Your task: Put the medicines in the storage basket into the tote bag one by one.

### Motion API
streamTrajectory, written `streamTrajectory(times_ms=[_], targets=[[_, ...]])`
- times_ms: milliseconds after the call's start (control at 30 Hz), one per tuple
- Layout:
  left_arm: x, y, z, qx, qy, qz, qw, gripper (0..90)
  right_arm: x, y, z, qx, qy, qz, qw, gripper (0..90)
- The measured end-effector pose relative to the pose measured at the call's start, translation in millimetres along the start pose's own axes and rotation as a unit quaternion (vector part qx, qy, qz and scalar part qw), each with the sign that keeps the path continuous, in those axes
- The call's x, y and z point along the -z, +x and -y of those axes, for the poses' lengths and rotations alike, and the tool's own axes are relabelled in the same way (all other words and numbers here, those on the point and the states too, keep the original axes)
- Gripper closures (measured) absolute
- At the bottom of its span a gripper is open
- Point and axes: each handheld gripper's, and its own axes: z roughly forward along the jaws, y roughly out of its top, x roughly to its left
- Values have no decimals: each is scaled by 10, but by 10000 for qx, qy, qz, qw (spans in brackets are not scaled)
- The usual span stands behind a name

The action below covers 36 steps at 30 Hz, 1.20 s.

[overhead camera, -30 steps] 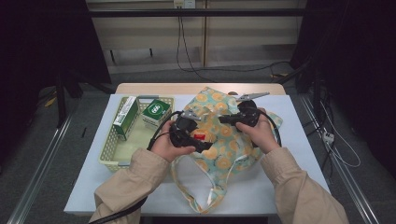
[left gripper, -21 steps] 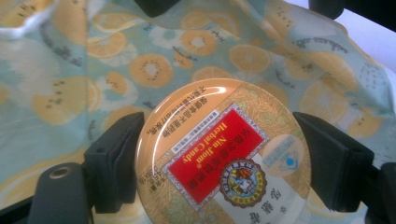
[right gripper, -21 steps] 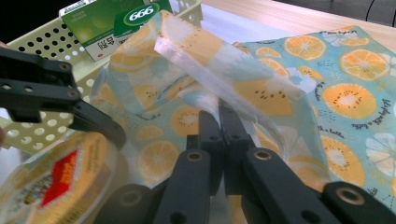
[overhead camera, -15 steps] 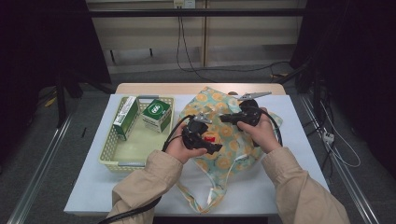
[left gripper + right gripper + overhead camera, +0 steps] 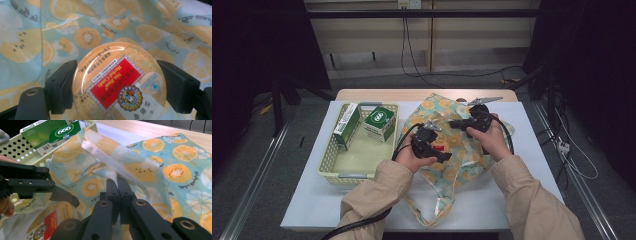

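A fabric bag (image 5: 464,167) printed with orange slices lies on the white table (image 5: 534,150). My left gripper (image 5: 437,150) is over the bag, shut on a round golden candy tin (image 5: 439,148) with a red label. The tin (image 5: 120,85) sits flat between both jaws of that gripper (image 5: 120,87), above the bag cloth (image 5: 82,32). My right gripper (image 5: 453,123) is shut on the bag's hem. Its closed jaws (image 5: 117,186) pinch the pale hem (image 5: 110,155) and lift it. The left gripper (image 5: 65,196) and the tin (image 5: 50,222) are just left of the raised edge.
A pale yellow perforated basket (image 5: 329,167) stands left of the bag and holds two green boxes (image 5: 346,125) (image 5: 379,122). One box (image 5: 57,132) and the basket wall (image 5: 15,150) are behind the bag. A bag strap (image 5: 432,215) trails to the table's front edge.
My left gripper has carried the tin to the right, from beside the basket to over the bag. The right gripper has stayed on the hem.
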Motion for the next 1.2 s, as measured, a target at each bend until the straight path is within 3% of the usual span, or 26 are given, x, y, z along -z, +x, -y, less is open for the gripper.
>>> streamTrajectory(times_ms=[200, 500, 833, 967, 1000, 1033, 1067, 1100, 1200], targets=[[-101, 36, -53, -9, -26, -125, 9999, 203, 5, -50, 5, -58, 0, -8, 10000, 899], [-200, 106, -74, 118, -67, -258, 9996, 203, 51, -30, -4, -24, -31, -76, 10000, 899], [-278, 196, -166, 120, -123, -389, 9991, 203, 44, -30, 6, -53, -46, -106, 9999, 899], [-325, 282, -222, 211, -252, -552, 9979, 203, 36, -24, 5, -62, -36, -132, 9999, 899], [-332, 296, -242, 271, -317, -665, 9969, 203, 33, -23, 6, -66, -13, -142, 9999, 899], [-336, 326, -261, 351, -425, -613, 9966, 202, 29, -22, 7, -71, -10, -152, 9999, 899], [-343, 342, -282, 435, -512, -749, 9949, 201, 30, -22, 5, -77, -14, -155, 9998, 899], [-348, 377, -299, 461, -583, -727, 9946, 199, 30, -23, 4, -95, -26, -177, 9998, 899], [-403, 396, -334, 191, -493, -751, 9958, 131, 35, -31, 4, -124, -37, -170, 9998, 899]])
